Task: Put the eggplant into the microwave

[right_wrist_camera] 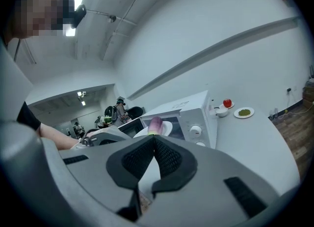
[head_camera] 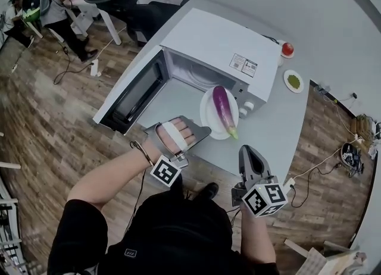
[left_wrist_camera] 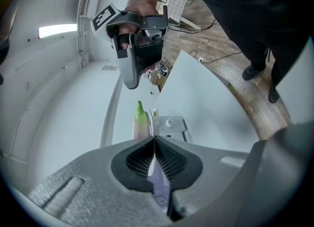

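A purple eggplant (head_camera: 223, 108) with a green tip lies on a white plate (head_camera: 208, 112). My left gripper (head_camera: 206, 131) is shut on the plate's near rim and holds it up in front of the white microwave (head_camera: 220, 44), by its knobs. The microwave door (head_camera: 134, 92) hangs open to the left and the cavity shows. In the left gripper view the eggplant's tip (left_wrist_camera: 141, 118) pokes out past the shut left gripper (left_wrist_camera: 155, 140). My right gripper (head_camera: 247, 150) is shut on nothing, just right of the plate and apart from it. From the right gripper (right_wrist_camera: 154, 138) view the eggplant (right_wrist_camera: 155, 124) sits ahead.
A small bowl with a red fruit (head_camera: 287, 49) and a saucer of green stuff (head_camera: 293, 81) stand on the grey table right of the microwave. An office chair (head_camera: 128, 0) and a person (head_camera: 41, 0) are at the back left. Cables lie on the wooden floor.
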Available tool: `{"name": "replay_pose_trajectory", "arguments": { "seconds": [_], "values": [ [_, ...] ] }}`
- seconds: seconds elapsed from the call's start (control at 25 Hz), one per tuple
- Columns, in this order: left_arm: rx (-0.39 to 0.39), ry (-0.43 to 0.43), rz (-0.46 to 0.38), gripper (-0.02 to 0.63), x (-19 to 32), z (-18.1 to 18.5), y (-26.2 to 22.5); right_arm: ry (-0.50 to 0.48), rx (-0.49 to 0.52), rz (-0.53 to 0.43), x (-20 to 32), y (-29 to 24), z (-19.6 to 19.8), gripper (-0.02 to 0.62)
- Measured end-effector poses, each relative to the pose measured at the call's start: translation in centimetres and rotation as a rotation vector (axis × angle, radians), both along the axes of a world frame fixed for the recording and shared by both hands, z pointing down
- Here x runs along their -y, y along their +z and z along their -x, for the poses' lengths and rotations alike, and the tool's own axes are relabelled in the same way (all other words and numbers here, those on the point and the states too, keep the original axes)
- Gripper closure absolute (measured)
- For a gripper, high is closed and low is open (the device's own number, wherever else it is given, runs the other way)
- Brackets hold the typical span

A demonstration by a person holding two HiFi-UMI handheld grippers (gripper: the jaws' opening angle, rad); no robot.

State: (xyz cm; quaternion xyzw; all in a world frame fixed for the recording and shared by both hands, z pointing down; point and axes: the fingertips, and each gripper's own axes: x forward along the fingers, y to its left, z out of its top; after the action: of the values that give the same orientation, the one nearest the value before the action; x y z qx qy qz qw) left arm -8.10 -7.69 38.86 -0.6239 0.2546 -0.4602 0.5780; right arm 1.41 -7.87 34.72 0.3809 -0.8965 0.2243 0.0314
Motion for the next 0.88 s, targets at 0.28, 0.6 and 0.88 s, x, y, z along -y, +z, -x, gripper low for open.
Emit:
{"name": "replay_pose_trajectory", "arguments": {
  "seconds": [0.28,0.6,0.88],
  "values": [
    [-0.014,0.017,-0.01,0.591,0.4,3.3,0.1,0.014,-0.015,-0.004,0.0,0.5,4.6,0.581],
    [-0.039,-0.002,-0.013,0.59,1.5,5.3,0.1,-0.02,-0.033,-0.003,1.0,0.6,7.6,0.581],
    [-0.063,-0.071,-0.017,0.589,3.9,6.5,0.9,-0.081,-0.035,0.001,2.6,1.1,9.0,0.581]
  ]
}}
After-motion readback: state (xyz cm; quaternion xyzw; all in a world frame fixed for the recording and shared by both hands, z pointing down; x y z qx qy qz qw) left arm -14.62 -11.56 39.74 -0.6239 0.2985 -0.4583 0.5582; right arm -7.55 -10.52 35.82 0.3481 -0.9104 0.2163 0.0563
